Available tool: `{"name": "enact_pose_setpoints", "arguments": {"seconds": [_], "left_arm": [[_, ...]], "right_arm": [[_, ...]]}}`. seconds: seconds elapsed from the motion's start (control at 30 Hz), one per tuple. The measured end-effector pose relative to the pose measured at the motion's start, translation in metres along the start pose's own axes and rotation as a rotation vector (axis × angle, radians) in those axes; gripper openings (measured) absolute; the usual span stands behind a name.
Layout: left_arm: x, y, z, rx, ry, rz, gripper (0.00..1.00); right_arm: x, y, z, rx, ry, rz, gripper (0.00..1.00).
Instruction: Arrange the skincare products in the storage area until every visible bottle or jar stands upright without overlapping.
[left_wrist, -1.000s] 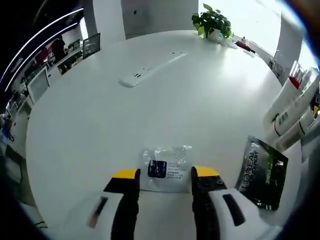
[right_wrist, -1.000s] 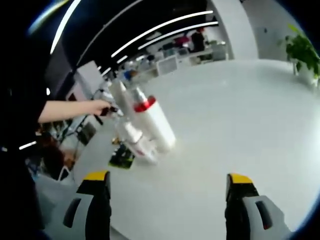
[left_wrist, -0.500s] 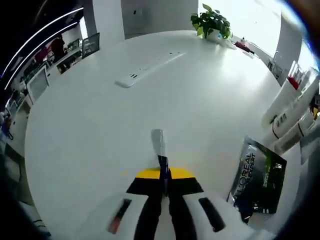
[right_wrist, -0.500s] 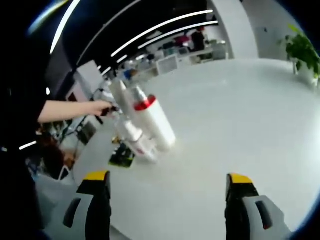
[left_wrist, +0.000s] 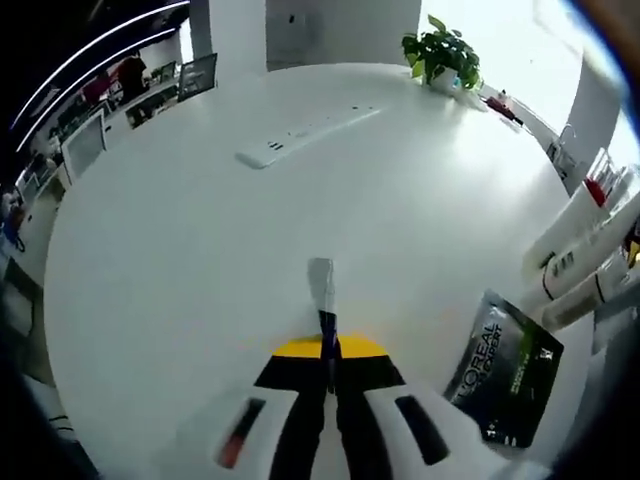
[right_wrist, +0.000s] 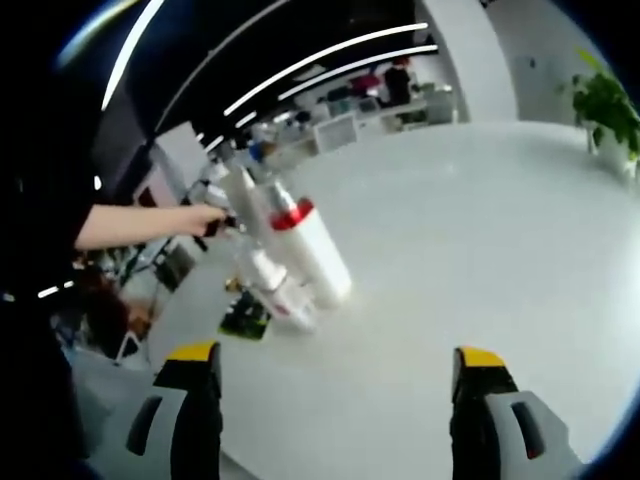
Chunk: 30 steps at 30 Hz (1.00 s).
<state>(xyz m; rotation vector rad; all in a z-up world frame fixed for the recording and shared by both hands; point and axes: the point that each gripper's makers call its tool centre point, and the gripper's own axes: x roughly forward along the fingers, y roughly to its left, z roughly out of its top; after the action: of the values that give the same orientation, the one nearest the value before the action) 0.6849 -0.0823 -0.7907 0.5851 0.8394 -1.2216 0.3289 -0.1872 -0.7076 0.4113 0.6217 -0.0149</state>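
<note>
Looking along my left gripper (left_wrist: 326, 352), I find its yellow-tipped jaws clenched on a thin clear sachet (left_wrist: 321, 290), which stands edge-on out of the jaw tips, its dark label just above the yellow pads. I take the black L'Oréal sachet (left_wrist: 502, 378) as my landmark. It lies flat on the round white table (left_wrist: 200, 260), just to the right of the clenched jaws (its far corner points toward the tubes). Beyond the black sachet, at the table's right edge, white tubes (left_wrist: 578, 262) stand close together, leaning in the fisheye; one carries a red cap. Well beyond the black sachet, across the table, a white power strip (left_wrist: 300, 134) lies flat, and a potted plant (left_wrist: 447, 58) sits at the far rim.

My right gripper (right_wrist: 338, 385) has its jaws spread wide, nothing between them, bare table under the gap. From this side the tubes (right_wrist: 290, 255) form a tight cluster left of centre, the biggest with a red band below its cap, smaller ones touching it at its base. The black sachet (right_wrist: 244, 316) lies flat just beside the cluster's foot, on the side toward the table's near-left edge. A person's hand (right_wrist: 205, 216) reaches in from the left, level with the tube tops; whether it touches them I cannot tell.
</note>
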Motion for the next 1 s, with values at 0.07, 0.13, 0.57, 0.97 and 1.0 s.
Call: {"name": "enact_pose_setpoints", "arguments": {"seconds": [0.07,0.13,0.57,0.97,1.0], "left_arm": [[-0.002,0.001,0.001,-0.007,-0.006,-0.001,0.03],[-0.008,-0.002,0.003,-0.029,-0.018,-0.006,0.03],[-0.072,-0.02,0.025,-0.163,-0.158,0.01,0.03],[-0.127,-0.052,0.054,-0.271,-0.296,0.039,0.03],[-0.129,-0.056,0.055,-0.262,-0.302,0.035,0.03]], "right_arm": [[0.0,0.002,0.002,-0.005,0.001,0.005,0.98],[-0.001,0.005,0.006,-0.012,-0.008,0.008,0.98],[-0.008,0.036,0.041,-0.091,-0.053,0.079,0.98],[-0.021,0.066,0.06,-0.159,-0.063,0.161,0.98],[-0.023,0.069,0.062,-0.164,-0.07,0.165,0.98]]}}
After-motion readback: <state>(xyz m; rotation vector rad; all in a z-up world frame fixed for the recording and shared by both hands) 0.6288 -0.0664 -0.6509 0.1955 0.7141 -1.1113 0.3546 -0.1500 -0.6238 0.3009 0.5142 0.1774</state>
